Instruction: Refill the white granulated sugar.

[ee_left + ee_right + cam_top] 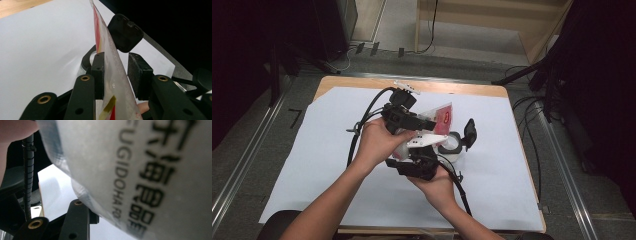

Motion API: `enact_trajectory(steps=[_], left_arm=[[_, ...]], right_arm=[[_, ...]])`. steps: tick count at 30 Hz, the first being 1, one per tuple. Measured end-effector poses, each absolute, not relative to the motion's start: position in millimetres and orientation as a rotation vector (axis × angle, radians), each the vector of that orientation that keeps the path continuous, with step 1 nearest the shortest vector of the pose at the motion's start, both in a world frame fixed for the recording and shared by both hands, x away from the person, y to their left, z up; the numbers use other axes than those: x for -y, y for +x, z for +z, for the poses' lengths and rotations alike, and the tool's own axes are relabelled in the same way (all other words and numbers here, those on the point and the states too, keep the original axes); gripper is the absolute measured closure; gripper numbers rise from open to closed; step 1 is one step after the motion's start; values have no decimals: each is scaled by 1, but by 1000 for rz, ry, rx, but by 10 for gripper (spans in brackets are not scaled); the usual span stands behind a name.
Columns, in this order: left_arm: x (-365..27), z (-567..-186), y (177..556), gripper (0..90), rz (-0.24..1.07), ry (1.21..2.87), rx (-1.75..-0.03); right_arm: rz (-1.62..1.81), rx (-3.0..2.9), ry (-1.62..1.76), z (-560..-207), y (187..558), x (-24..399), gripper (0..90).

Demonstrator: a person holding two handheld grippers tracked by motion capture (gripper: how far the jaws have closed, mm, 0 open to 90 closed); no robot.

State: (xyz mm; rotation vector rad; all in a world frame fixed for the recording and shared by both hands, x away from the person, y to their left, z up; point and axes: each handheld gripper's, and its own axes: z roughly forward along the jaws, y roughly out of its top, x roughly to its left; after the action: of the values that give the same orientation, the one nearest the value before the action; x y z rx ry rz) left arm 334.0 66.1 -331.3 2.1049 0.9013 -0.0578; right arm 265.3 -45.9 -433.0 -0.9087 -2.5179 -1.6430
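- My left gripper [424, 121] sits just left of the jar [451, 145]; in the left gripper view its jaws are spread either side of the packet [111, 75], one pad looks to touch the film, the other stands off, so no pinch yet.
- Packet [439, 118] is a thin red-and-clear plastic pouch, held edge-on, long axis running up and away from the left fingers toward the jar's flip lid [125, 32].
- My right gripper [418, 162] is near the jar's front left, under the packet; right gripper view has the printed film [140, 170] pressed close over the lens, so I cannot tell whether those jaws are spread or clamped.
- Jar stands open, lid hinged up on its right side.
- Left gripper looks nearer the packet's top edge; judging it as the pouring or tearing hand.
- White sheet [312, 150] around the jar is bare, plenty of room on all sides.
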Motion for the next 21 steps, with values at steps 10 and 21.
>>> enact_trajectory(steps=[10,21], left_arm=[[-66,-332,334,672,-64,2107,-906],[-67,-330,333,690,-65,2089,-912]], right_arm=[[-1641,2516,-913,-434,266,47,642],[-1649,2526,-917,-433,267,49,643]])
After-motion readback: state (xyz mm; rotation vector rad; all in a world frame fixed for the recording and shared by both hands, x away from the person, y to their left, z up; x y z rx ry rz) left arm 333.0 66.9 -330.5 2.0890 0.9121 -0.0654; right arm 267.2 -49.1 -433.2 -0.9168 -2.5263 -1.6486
